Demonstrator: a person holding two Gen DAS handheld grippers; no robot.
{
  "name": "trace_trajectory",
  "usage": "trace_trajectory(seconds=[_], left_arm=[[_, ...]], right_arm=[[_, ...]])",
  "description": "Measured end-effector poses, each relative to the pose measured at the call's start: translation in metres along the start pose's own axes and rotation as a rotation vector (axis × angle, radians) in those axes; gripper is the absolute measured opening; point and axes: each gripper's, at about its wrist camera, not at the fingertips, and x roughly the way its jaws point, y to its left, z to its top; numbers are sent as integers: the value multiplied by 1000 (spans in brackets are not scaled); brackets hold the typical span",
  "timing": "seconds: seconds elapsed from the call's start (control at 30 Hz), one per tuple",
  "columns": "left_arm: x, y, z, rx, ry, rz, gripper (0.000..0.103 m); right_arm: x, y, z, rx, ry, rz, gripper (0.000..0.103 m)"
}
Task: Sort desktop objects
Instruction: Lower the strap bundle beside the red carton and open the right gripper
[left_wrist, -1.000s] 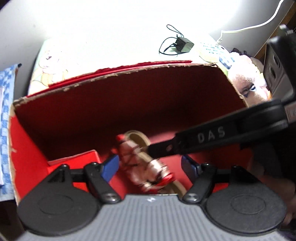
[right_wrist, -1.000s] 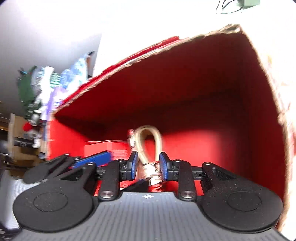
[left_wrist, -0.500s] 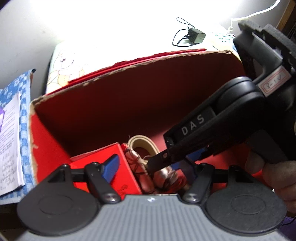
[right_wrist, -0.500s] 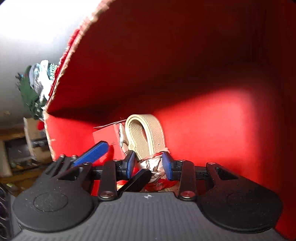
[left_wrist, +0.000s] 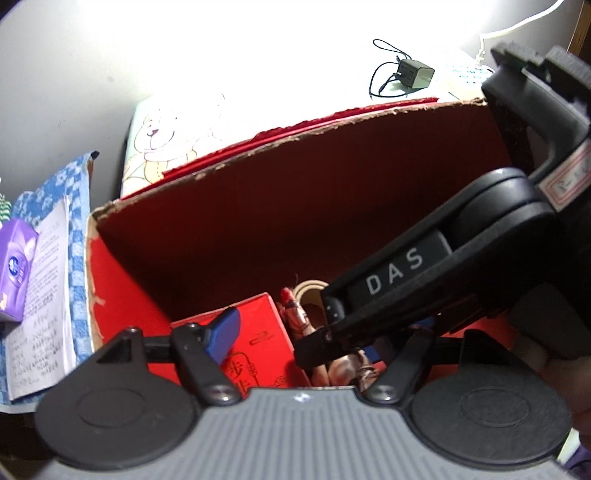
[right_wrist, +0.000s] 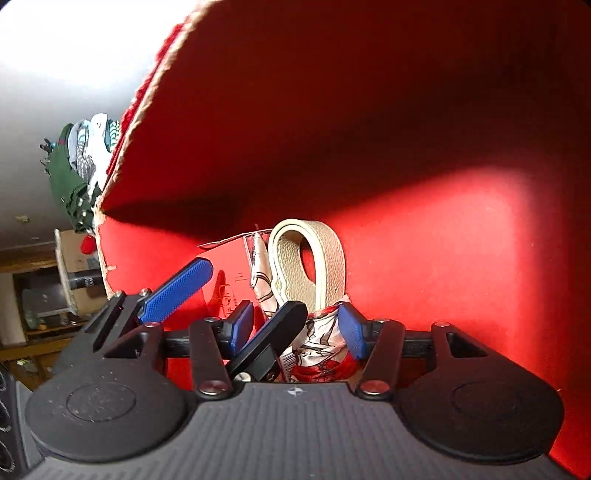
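Note:
A big red cardboard box (left_wrist: 295, 136) stands open at the top. On its floor lie a small red box (left_wrist: 258, 325) and a beige strap loop (right_wrist: 325, 258) with a red-and-white patterned cloth (right_wrist: 317, 354) tied to it. My right gripper (right_wrist: 297, 328) is deep inside the box and open, with the cloth resting between its blue pads. My left gripper (left_wrist: 299, 343) is open over the small red box and the cloth. Its right finger is hidden behind the right gripper's black housing (left_wrist: 443, 258).
Behind the box a black charger with cable (left_wrist: 413, 74) lies on a bear-print cloth (left_wrist: 166, 140). To the left are a purple packet (left_wrist: 16, 258) and a printed sheet (left_wrist: 44, 295) on a blue chequered cloth. A hand (left_wrist: 554, 362) is at the right edge.
My right gripper went down into the box with the strap and cloth, and its fingers have spread apart. My left gripper pulled back and up, so more of the small red box shows.

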Motion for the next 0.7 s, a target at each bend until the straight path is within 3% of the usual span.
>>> trace_trajectory(seconds=[0.43,0.5,0.53,0.57,0.7], left_arm=[[-1,-2,1,13,-28,18,92],[-1,-4,0,20,-34,34,87],[0,-5,0,24,-29,42,76],[1,-6,0,25,-24,48,72],[1,-6,1,15,-23,47,73]], right_arm=[[-4,17,0,-110,-112,-40,56],[-10,17,-1,-128,-156,-46,55],[-14,16,-1,-135,-185,-44,55],[-17,16,0,-136,-212,-44,55],[-25,13,1,-125,-286,-53,54]])
